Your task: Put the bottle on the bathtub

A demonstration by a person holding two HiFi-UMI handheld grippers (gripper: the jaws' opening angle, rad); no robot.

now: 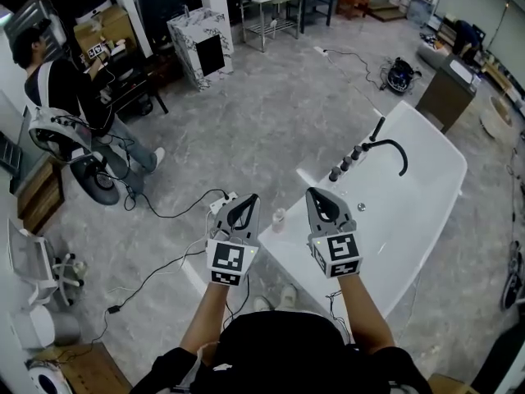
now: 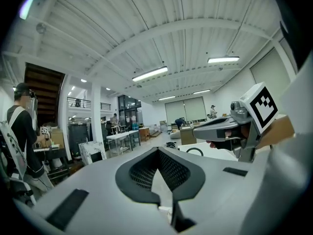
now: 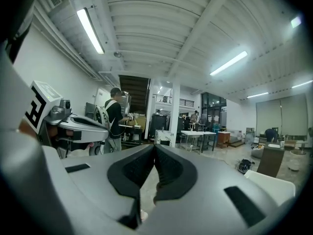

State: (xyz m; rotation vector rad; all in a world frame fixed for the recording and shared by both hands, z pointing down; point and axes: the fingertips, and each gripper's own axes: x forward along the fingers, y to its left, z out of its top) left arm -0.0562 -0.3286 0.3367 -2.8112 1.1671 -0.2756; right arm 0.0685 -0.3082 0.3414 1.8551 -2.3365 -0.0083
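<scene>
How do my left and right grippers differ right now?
In the head view, the left gripper shows against the floor and the right gripper against the white bathtub. The bottle stands right of the left one and left of the right one. Both are shut and empty.

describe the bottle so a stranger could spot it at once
Find the white bathtub on the grey floor. By its near left rim, between the left gripper and right gripper, stands a small bottle. Unlike the dark taps farther along, it is pale and stands alone.

The bathtub (image 1: 426, 212) is white with a black faucet (image 1: 394, 143), the floor (image 1: 279, 121) mottled grey, the cabinet (image 1: 195, 33) white marbled black
</scene>
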